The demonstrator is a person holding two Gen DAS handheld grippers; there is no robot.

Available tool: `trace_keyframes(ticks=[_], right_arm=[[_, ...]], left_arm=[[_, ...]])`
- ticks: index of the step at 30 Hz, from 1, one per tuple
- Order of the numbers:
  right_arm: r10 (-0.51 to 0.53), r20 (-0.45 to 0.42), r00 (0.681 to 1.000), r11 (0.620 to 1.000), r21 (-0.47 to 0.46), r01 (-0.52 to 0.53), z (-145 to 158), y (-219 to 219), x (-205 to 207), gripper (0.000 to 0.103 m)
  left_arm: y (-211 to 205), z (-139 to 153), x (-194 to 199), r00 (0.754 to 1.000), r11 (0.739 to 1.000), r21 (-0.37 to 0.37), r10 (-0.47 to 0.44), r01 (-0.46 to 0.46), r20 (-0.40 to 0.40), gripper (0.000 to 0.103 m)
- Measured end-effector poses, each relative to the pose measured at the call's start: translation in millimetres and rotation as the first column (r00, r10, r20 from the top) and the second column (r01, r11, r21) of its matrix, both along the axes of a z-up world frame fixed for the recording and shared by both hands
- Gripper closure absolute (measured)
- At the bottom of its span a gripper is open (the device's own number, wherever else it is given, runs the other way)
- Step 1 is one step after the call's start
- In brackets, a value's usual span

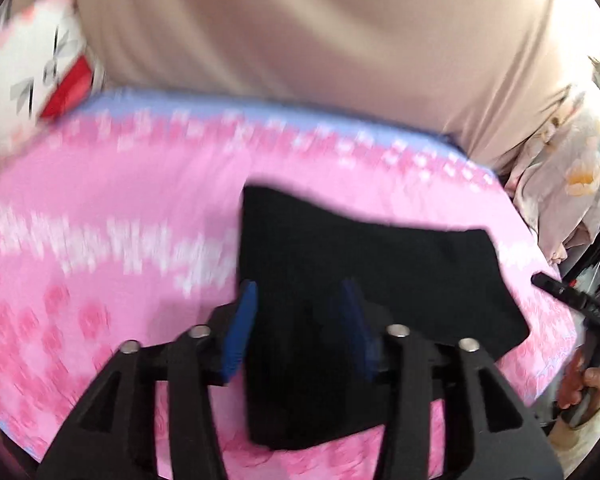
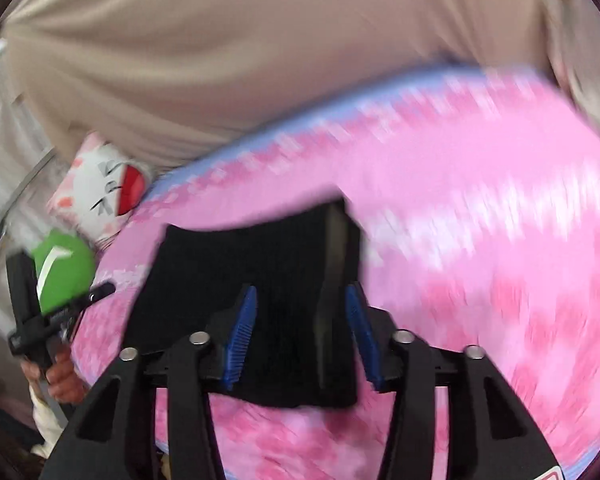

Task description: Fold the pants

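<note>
The black pants (image 1: 364, 264) lie folded into a small bundle on the pink patterned bedspread (image 1: 100, 216). My left gripper (image 1: 300, 292) is open, its blue pads on either side of the bundle's near edge. In the right wrist view the same black pants (image 2: 236, 272) lie between the blue pads of my right gripper (image 2: 302, 294), which is also open. Whether the pads touch the cloth I cannot tell; both views are blurred. The left gripper's body (image 2: 40, 312) with a green marker shows at the left, held in a hand. The right gripper's body (image 1: 580, 304) shows at the right edge.
A beige curtain (image 1: 320, 28) hangs behind the bed. A white cat-face pillow (image 1: 40, 68) with a red patch lies at the bed's far corner and shows in the right wrist view (image 2: 104, 192) too. Floral cloth (image 1: 560, 184) hangs at the right of the bed.
</note>
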State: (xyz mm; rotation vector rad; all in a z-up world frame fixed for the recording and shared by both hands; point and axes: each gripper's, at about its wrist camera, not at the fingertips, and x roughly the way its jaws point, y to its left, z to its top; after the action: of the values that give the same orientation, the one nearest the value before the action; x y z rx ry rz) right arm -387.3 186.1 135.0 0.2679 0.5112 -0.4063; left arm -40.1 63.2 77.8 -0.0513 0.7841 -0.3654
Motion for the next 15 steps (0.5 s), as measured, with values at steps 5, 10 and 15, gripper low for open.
trace_keyframes(ticks=[5, 10, 15], right_arm=[[0.124, -0.068, 0.990, 0.988, -0.078, -0.130, 12, 20, 75, 0.091], [-0.001, -0.174, 0.985, 1.000, 0.019, 0.004, -41, -66, 116, 0.103], [-0.002, -0.125, 0.992, 1.000, -0.007, 0.001, -12, -34, 90, 0.093]], left_arm=[[-59, 1, 42, 0.999, 0.989, 0.149, 0.001, -0.008, 0.043, 0.035], [-69, -71, 106, 0.987, 0.954, 0.290, 0.111, -0.074, -0.115, 0.033], [-70, -63, 98, 0.993, 0.943, 0.321, 0.109, -0.088, -0.049, 0.031]])
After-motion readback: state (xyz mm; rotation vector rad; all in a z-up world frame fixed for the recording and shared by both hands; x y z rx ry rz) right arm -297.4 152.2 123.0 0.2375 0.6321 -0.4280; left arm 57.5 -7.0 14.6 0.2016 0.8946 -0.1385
